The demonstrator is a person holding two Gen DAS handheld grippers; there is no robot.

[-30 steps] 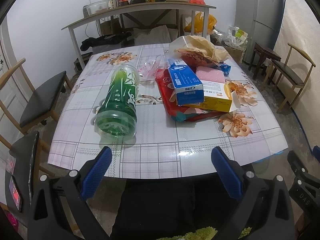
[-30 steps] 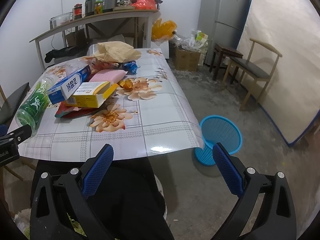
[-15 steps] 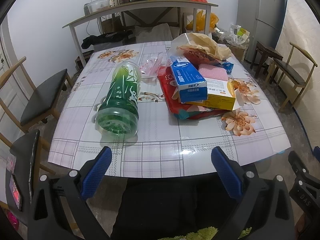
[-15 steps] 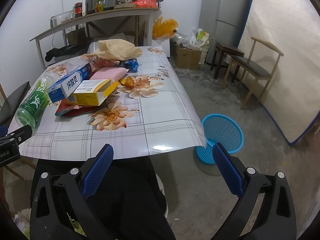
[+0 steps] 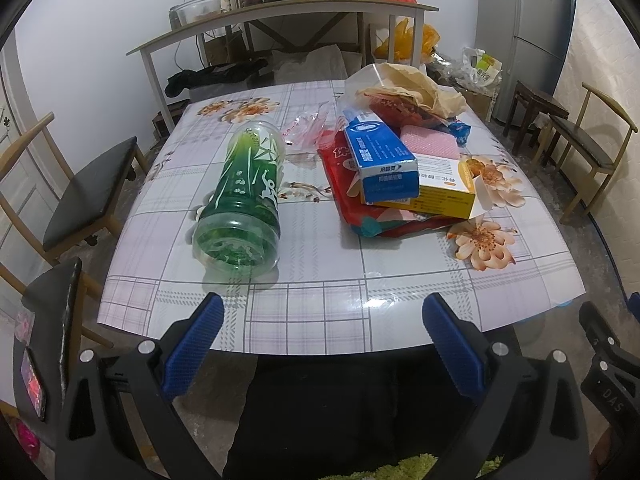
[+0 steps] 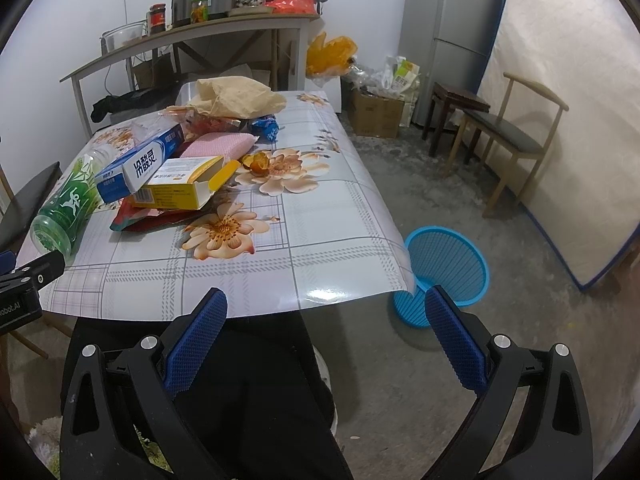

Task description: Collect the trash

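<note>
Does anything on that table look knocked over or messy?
Yes. The green bottle lies on its side on the table, and the blue box sits tilted across an open yellow box atop a heap of wrappers. Both grippers hover open, holding nothing.

1. The blue box carries large white Chinese characters reading 冷酸灵.
2. "DAS" stands on the black mount at the right edge of the left view.
3. "obot.AI" stands on the black mount at the left edge of the right view.
4. The yellow box has print too small to read.
</note>
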